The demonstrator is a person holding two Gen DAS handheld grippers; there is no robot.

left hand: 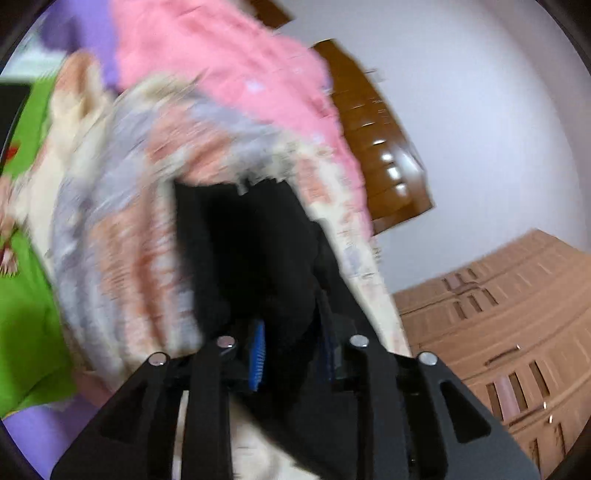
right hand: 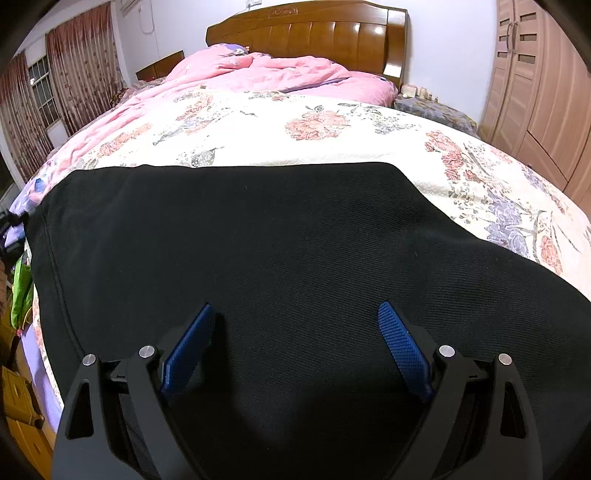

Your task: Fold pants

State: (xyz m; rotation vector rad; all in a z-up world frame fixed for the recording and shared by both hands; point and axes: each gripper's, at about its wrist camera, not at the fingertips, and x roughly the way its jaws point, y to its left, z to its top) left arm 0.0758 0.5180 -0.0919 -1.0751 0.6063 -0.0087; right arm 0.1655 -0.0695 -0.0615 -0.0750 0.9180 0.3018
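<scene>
Black pants [right hand: 258, 229] lie spread flat across a floral bedspread [right hand: 332, 125] in the right wrist view. My right gripper [right hand: 295, 308] hovers over them near the front, its blue pads [right hand: 402, 347] wide apart, open, with nothing between them. The left wrist view is blurred and tilted. There my left gripper [left hand: 291, 325] is shut on a bunched fold of the black pants [left hand: 251, 251], which rises from between the blue pads [left hand: 258, 350] and hides the fingertips. The floral bedspread [left hand: 122, 240] fills the space behind it.
A pink quilt [right hand: 258, 70] is heaped at the head of the bed under a wooden headboard [right hand: 314, 33]. A wardrobe [right hand: 535, 92] stands at the right. Curtains [right hand: 81, 66] hang at the left. Green cloth [right hand: 20, 291] and cardboard boxes [right hand: 22, 406] sit beside the bed's left edge.
</scene>
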